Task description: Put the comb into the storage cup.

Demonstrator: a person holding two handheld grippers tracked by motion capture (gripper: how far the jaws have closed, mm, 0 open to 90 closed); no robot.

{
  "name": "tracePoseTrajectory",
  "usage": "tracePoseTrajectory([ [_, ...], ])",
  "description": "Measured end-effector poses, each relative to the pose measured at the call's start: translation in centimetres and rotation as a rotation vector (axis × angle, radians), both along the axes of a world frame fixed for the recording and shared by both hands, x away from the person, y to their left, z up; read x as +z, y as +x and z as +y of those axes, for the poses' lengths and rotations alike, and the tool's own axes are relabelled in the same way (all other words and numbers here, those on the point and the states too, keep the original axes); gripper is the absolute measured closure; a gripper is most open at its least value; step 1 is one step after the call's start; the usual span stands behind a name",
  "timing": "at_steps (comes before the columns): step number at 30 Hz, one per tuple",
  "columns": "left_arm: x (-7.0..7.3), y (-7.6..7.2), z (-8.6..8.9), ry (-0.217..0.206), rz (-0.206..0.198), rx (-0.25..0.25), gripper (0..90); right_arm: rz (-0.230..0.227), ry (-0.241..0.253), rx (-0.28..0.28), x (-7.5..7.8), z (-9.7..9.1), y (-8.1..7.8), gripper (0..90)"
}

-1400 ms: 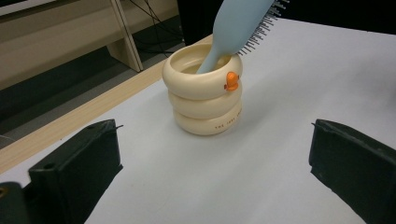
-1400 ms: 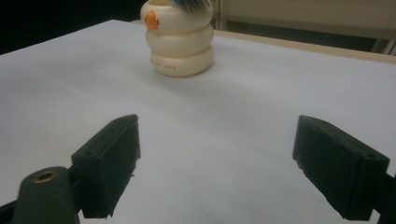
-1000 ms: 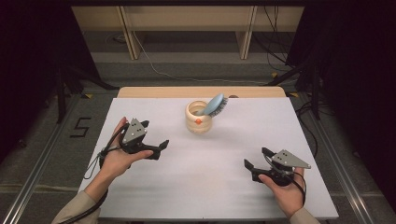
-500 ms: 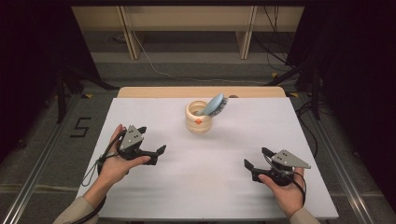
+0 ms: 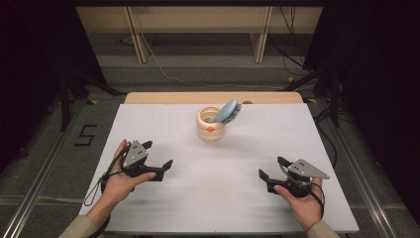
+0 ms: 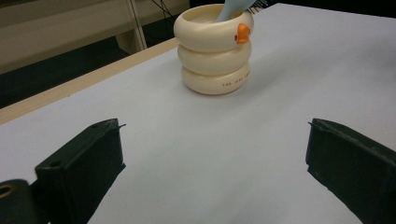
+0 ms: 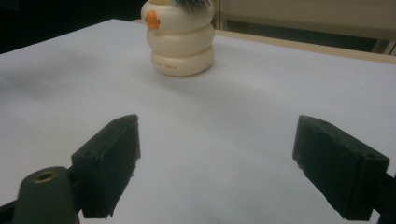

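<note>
Resting low, left gripper [image 5: 157,159] | right gripper [image 5: 273,168] | jaws apart, facing cup [image 5: 211,125]

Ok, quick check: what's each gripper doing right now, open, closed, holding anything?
Left gripper: open, holding nothing, above the table.
Right gripper: open, holding nothing, short of the cream holder.

Brightness: the white table top [image 5: 163,124] is evenly lit from above; the surroundings fall into deep darkness.
Shadows: soft and faint beneath the cream ringed holder [image 5: 210,126].
Sharpness: the high view is slightly soft; in both gripper views the near black jaws blur.
Glare: mild on the table.
</note>
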State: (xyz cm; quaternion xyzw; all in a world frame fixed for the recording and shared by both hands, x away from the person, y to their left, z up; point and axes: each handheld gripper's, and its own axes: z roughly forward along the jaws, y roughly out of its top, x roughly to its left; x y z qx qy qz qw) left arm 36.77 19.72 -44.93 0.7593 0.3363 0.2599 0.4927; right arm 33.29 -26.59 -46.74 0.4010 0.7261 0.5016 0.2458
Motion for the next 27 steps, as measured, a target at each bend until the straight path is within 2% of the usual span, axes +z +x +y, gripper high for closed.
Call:
tracePoseTrajectory([
  [4,-0.2,-0.2,0.4,0.0,-0.011,0.014,3.5,0.0,-0.002,0.002,0.0,0.0,0.0,15.9],
  [8,-0.7,-0.4,0.8,-0.008,-0.003,0.022,3.5,-0.001,-0.002,0.004,0.0,0.0,0.0,15.9],
  [13,-1.3,-0.8,1.3,0.002,-0.002,0.034,3.5,-0.001,-0.003,0.004,0.0,0.0,0.0,15.9],
  [18,-1.6,-1.2,1.8,-0.02,0.009,0.04,3.4,-0.002,-0.004,0.005,0.0,0.0,0.0,15.9],
  [23,-1.9,-1.5,2.1,-0.02,0.011,0.048,3.4,-0.002,-0.007,0.008,0.0,0.1,0.0,15.9],
  [27,-2.0,-1.4,2.2,-0.029,-0.002,0.06,3.7,-0.005,-0.007,0.009,0.0,0.1,0.0,15.9],
])
